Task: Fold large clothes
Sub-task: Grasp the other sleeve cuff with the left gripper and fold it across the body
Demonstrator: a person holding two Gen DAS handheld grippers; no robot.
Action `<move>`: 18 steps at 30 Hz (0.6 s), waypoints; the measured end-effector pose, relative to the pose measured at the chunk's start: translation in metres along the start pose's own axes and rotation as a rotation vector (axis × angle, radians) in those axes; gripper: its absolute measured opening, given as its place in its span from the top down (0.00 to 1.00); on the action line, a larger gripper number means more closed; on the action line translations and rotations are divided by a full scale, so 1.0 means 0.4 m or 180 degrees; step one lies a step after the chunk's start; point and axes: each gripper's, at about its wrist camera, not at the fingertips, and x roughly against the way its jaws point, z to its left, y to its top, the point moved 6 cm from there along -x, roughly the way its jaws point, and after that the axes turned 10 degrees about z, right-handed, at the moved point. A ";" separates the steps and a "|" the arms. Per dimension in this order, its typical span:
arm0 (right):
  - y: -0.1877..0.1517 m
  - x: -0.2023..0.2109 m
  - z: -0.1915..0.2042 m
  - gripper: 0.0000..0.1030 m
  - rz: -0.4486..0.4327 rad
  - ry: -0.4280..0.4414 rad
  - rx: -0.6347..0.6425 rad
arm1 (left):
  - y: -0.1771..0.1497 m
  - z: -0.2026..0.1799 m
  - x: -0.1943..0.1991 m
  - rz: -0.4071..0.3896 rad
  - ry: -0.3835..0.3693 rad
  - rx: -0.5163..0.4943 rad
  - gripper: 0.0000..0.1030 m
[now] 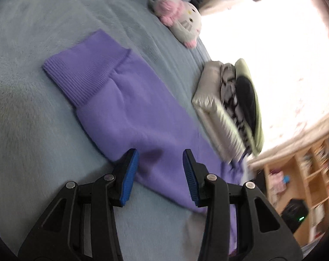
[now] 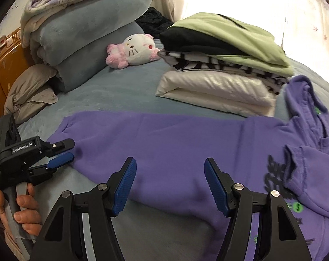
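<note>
The right gripper (image 2: 170,183) hangs low over the near edge of the purple sweatshirt (image 2: 175,143), its jaws standing wide with only cloth below them and nothing pinched. The garment lies spread across the blue-grey bed (image 2: 121,91), its ribbed hem (image 1: 82,76) to the left and its collar and printed chest to the right, where the cloth bunches in folds. A long fold already runs along the near side, which suggests the body is being narrowed before it is doubled over.

The left gripper (image 1: 160,167) hovers above the hem end of the same sweatshirt, jaws partly apart and empty; in the right wrist view it shows at the left edge, held by a hand (image 2: 16,208) on its grip. With one gripper at each end of the near edge, the pair looks set to seize that edge and carry it over together, so a large piece stays flat.

Just beyond the sweatshirt sits a pile of folded clothes (image 2: 225,65), likely pieces already done. Farther back lie a plush cat toy (image 2: 134,50) and stacked bedding (image 2: 84,34), well apart from the work.
</note>
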 end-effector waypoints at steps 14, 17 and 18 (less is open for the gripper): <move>-0.064 0.059 -0.108 0.36 0.0009 0.0140 -0.0376 | 0.057 -0.012 0.075 -0.0939 0.0579 0.0033 1.00; -0.087 0.127 -0.157 0.36 -0.0075 0.0129 -0.0451 | 0.049 -0.067 0.128 -0.0960 0.0532 -0.0025 1.00; -0.095 0.151 -0.176 0.36 -0.0103 0.0127 -0.0480 | 0.044 -0.077 0.138 -0.0939 0.0531 -0.0027 1.00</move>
